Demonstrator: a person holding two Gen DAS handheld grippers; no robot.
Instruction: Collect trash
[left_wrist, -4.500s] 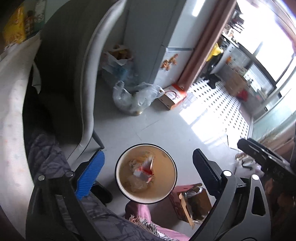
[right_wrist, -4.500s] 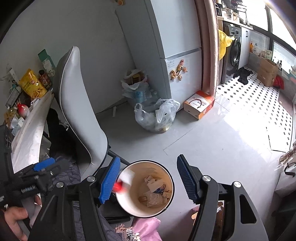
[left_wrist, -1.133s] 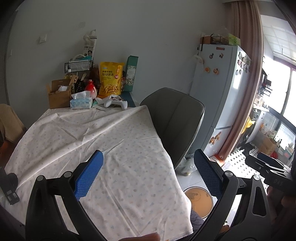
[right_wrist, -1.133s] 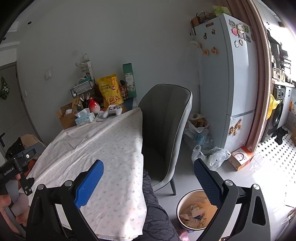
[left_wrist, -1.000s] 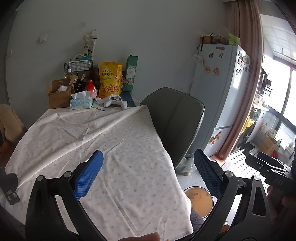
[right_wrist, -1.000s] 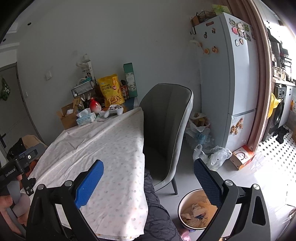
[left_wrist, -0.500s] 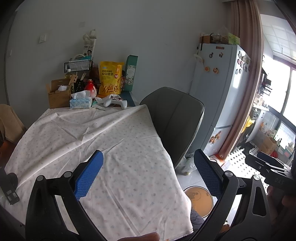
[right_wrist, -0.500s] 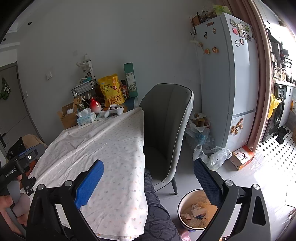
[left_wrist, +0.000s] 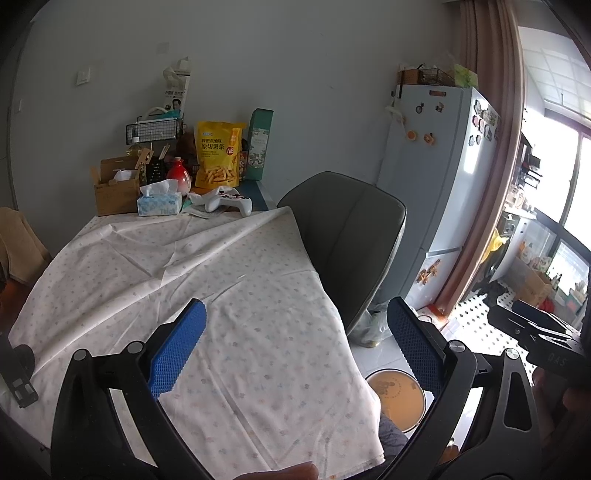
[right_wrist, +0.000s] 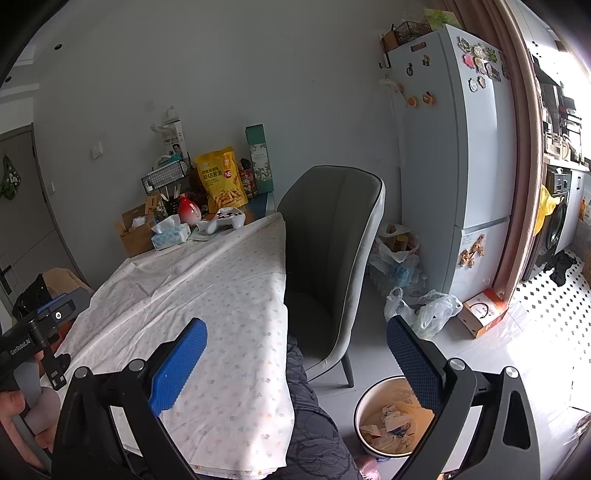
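Both hand-held grippers are spread wide and hold nothing. The left gripper (left_wrist: 293, 345) and the right gripper (right_wrist: 295, 354) now hover side by side above the near edge of the table (left_wrist: 192, 266), facing its far end. A few seconds ago both pointed straight down into the trash bin, the right one with a scrap at its finger; over the last second they have barely moved. This suggests the last drop is done and the collecting may be finished.

The trash bin (right_wrist: 373, 402) stands on the floor just beside the table's near right corner, in front of the grey chair (right_wrist: 332, 258). It is round, white-rimmed and tan inside, with crumpled papers and wrappers (right_wrist: 386, 430) at the bottom.

The flowered cloth is bare. A tissue box (left_wrist: 159, 201), snack bag (left_wrist: 216, 157) and game controller (left_wrist: 231, 201) crowd the far edge.
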